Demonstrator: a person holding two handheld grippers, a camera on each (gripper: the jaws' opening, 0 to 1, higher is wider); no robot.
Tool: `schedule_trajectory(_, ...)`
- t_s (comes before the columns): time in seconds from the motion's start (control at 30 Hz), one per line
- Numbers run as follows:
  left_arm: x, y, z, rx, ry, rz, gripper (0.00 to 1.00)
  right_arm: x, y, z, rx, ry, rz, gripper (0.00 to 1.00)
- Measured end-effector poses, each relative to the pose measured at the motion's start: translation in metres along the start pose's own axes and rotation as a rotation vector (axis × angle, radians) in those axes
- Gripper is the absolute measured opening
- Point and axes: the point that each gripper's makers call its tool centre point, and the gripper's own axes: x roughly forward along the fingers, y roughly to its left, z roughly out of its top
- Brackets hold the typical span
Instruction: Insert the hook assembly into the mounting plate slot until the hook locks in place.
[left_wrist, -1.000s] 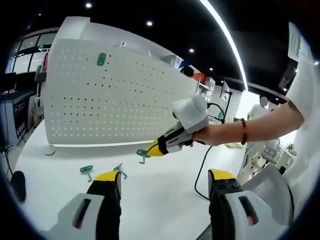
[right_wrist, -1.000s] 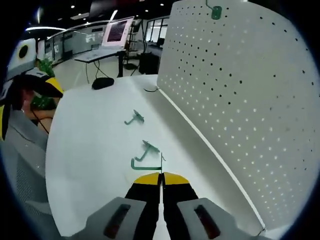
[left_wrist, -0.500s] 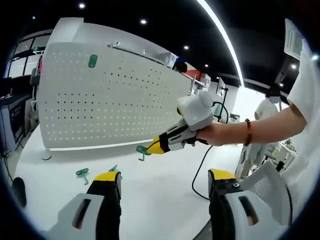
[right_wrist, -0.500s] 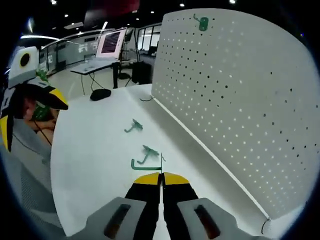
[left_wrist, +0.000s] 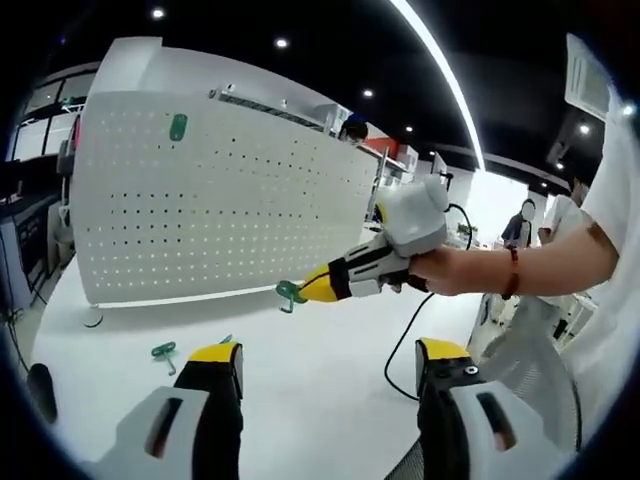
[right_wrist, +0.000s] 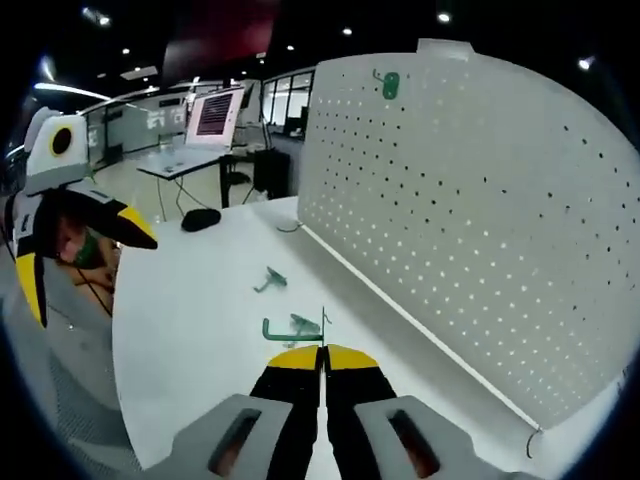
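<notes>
The right gripper (left_wrist: 300, 290), jaws clenched on a green hook (right_wrist: 290, 328), holds it above the bench (left_wrist: 320, 370) in front of the white pegboard (left_wrist: 230, 210), while the left gripper (left_wrist: 325, 362) hangs released nearer the bench's edge.

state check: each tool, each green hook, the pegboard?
Right tool: shut on a green plastic hook, held off the table.
Held green plastic hook: gripped at one end, not yet in the board.
Left tool: open, holding nothing.
White perforated pegboard: upright on the white table.
Mounted green hook: hanging near the board's top edge.
Loose green hook: lying on the table.
</notes>
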Motion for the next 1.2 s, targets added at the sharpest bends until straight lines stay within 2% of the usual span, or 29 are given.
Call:
schedule_trajectory(0.37, 0.005, -0.009, 0.004, -0.003, 0.005, -0.009, 0.69, -0.020, 0.006, 0.016, 0.052, -0.089, -0.032, 0.00)
schedule_trajectory(0.7, 0.008, -0.014, 0.007, -0.031, 0.000, -0.022, 0.68, -0.039, 0.015, 0.026, 0.056, -0.147, -0.053, 0.00)
schedule_trajectory(0.8, 0.010, -0.016, 0.009, -0.044, -0.008, -0.029, 0.67, -0.047, 0.014, 0.033, 0.074, -0.182, -0.060, 0.00)
schedule_trajectory(0.97, 0.012, -0.017, 0.014, -0.046, -0.019, -0.041, 0.65, -0.057, 0.018, 0.037, 0.061, -0.199, -0.064, 0.00)
schedule_trajectory(1.03, 0.013, -0.017, 0.015, -0.057, -0.030, -0.039, 0.63, -0.061, 0.017, 0.041, 0.091, -0.234, -0.065, 0.00)
schedule_trajectory(1.13, 0.014, -0.020, 0.018, -0.098, -0.051, -0.048, 0.60, -0.067, 0.018, 0.042, 0.111, -0.249, -0.068, 0.00)
schedule_trajectory(1.2, 0.015, -0.023, 0.020, -0.094, -0.060, -0.054, 0.60, -0.070, 0.018, 0.042, 0.113, -0.255, -0.071, 0.00)
